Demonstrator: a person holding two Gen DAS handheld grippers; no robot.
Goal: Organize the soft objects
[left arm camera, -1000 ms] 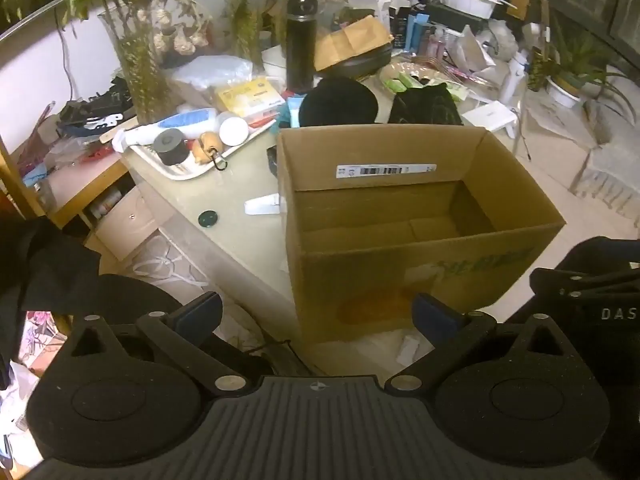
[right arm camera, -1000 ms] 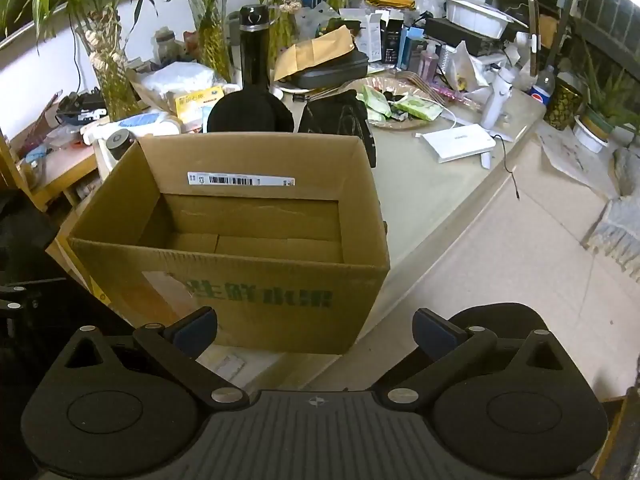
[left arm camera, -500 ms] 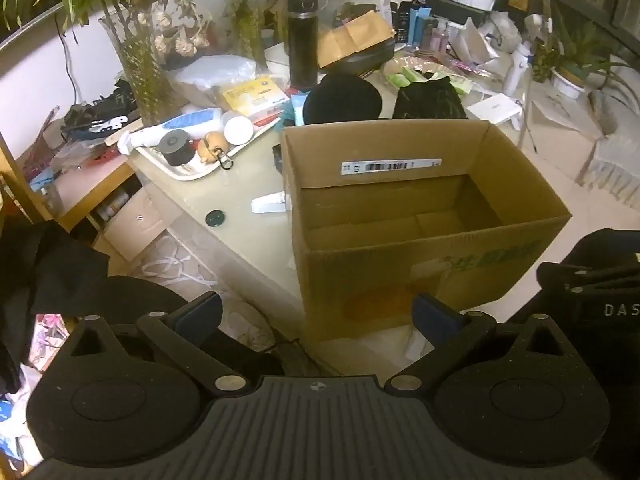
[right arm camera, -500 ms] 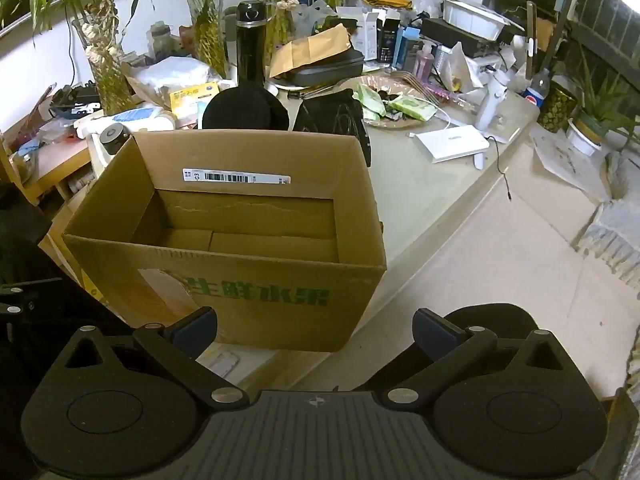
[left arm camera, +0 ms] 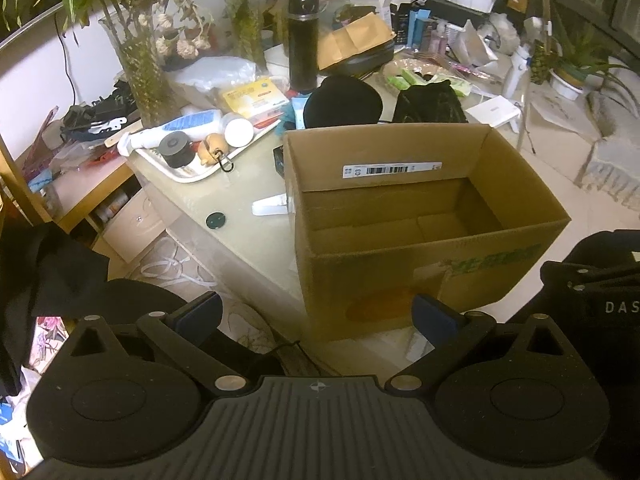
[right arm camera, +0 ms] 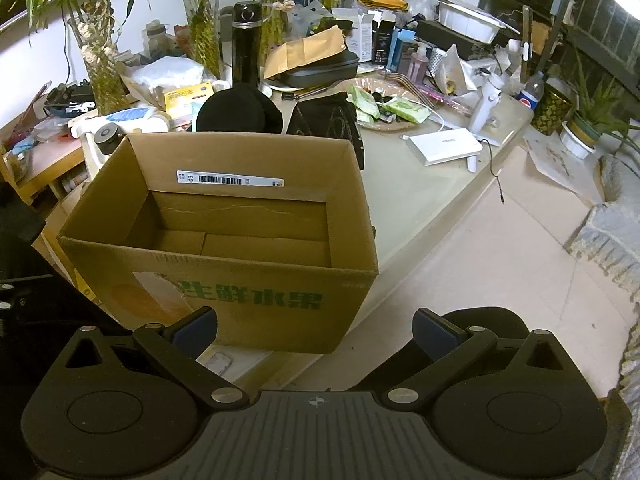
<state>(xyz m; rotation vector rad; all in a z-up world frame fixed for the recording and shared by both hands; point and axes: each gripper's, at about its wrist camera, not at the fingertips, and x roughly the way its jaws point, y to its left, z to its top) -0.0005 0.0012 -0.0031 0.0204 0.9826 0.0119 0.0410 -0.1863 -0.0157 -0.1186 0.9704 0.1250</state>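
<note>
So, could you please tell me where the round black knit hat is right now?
The round black knit hat sits on the table just behind the open cardboard box, left of the crumpled black cloth and before the tall black flask.

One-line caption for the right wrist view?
Open right gripper faces an empty cardboard box on a cluttered table.

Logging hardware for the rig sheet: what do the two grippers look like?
Both match. Left gripper and right gripper: matte black ribbed body, small compass-style mark, two round discs, silver pivot pins, angled black arms, dark blue fingertips. No cables or sleeves visible.
</note>
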